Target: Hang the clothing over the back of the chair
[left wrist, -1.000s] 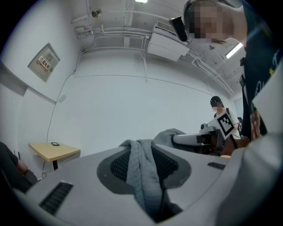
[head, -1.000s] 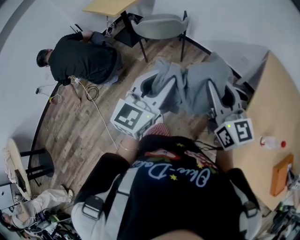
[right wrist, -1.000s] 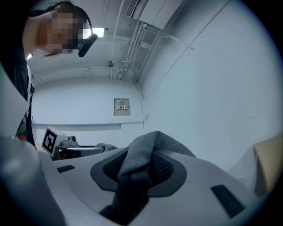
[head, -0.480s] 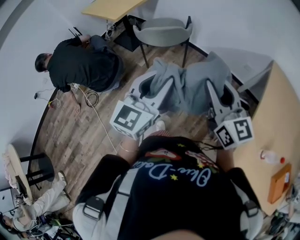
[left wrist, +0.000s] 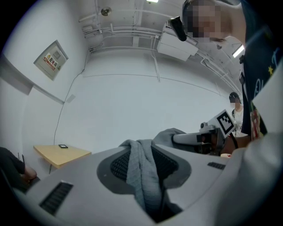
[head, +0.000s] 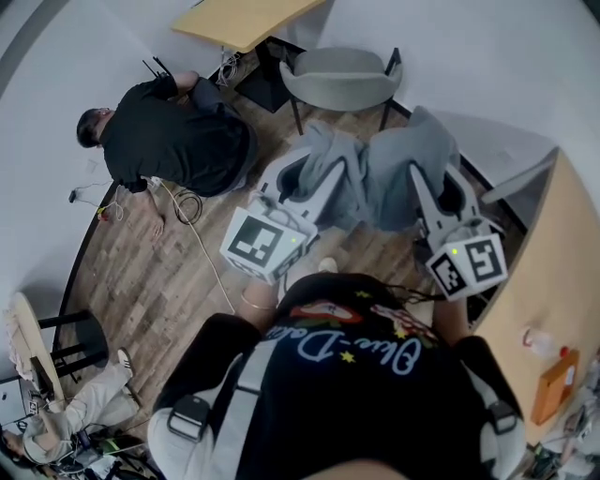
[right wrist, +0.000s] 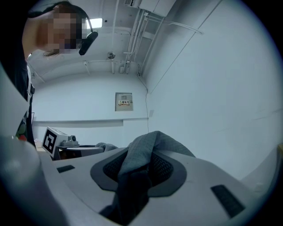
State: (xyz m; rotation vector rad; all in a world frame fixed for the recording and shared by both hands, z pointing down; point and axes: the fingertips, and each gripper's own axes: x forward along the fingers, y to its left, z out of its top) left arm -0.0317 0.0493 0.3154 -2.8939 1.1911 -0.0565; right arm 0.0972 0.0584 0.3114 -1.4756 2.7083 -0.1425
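A grey garment hangs stretched between my two grippers, held up in front of me. My left gripper is shut on one bunched edge of the grey garment, the cloth pinched between its pads. The right gripper is shut on the other edge of the same garment. A grey chair with dark legs stands ahead on the wood floor, its curved back toward me, a short way beyond the garment. Both grippers point level.
A person in black crouches on the floor at the left, beside cables. A wooden table stands behind the chair against the white wall. Another wooden table runs along my right. A black stool stands at the lower left.
In the head view the chair and the table behind it have shifted right and come closer. The right-hand table has slid away to the right. Both grippers keep their hold on the garment.
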